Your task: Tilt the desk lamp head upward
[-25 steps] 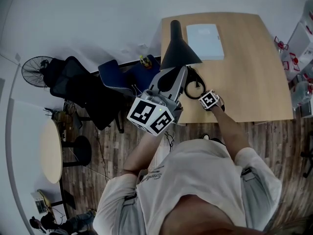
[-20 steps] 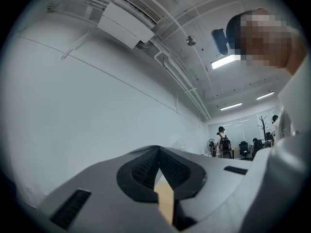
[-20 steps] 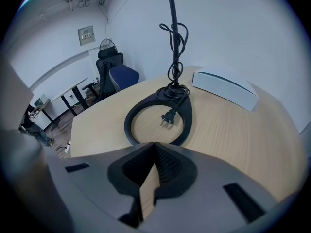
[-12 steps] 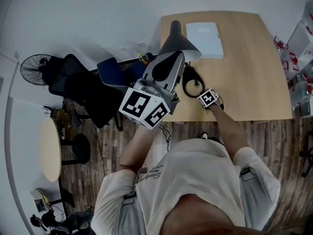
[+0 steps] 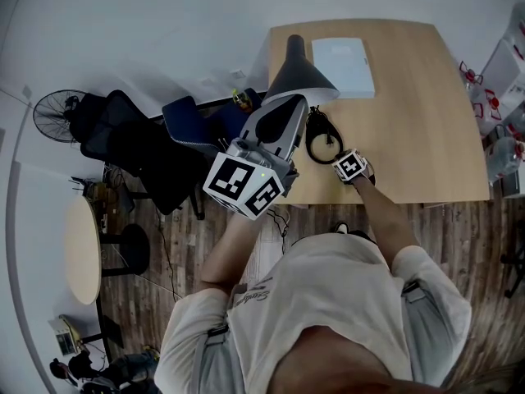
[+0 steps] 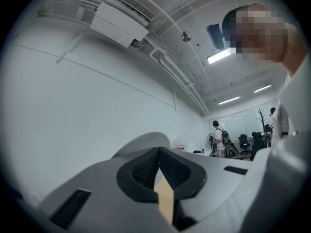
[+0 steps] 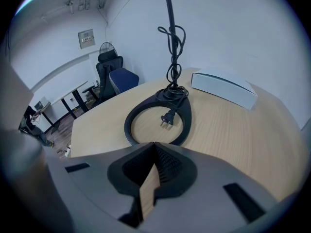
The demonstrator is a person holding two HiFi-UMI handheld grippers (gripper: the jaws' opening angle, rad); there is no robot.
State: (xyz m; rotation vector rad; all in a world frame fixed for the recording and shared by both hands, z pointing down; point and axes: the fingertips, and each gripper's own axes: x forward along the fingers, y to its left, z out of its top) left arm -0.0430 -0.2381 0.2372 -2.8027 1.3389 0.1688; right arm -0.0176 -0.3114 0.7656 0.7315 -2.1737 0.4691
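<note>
The black cone-shaped desk lamp head [image 5: 297, 71] hangs over the back left corner of the wooden table [image 5: 418, 121], with a pale strip of its underside showing. My left gripper [image 5: 293, 103] is shut and raised, its tip right under the rim of the shade. In the left gripper view the shut left gripper [image 6: 159, 152] points at the wall and ceiling, with a pale curved surface [image 6: 146, 142] just beyond it. My right gripper [image 5: 348, 164] is shut and low over the table, beside the lamp's black ring base [image 5: 322, 142]. The right gripper view has the right gripper [image 7: 155, 147] facing that ring base [image 7: 129, 123].
A loose plug [image 7: 167, 119] lies inside the ring, and the cord [image 7: 173, 42] is wound round the lamp stem. A white box [image 5: 343, 56] lies at the back of the table. Black and blue chairs [image 5: 193, 125] and a fan [image 5: 51, 113] stand left of the table.
My left gripper rose up and back towards the lamp head, and the shade now shows a pale strip of its underside. The right gripper stayed by the ring base.
</note>
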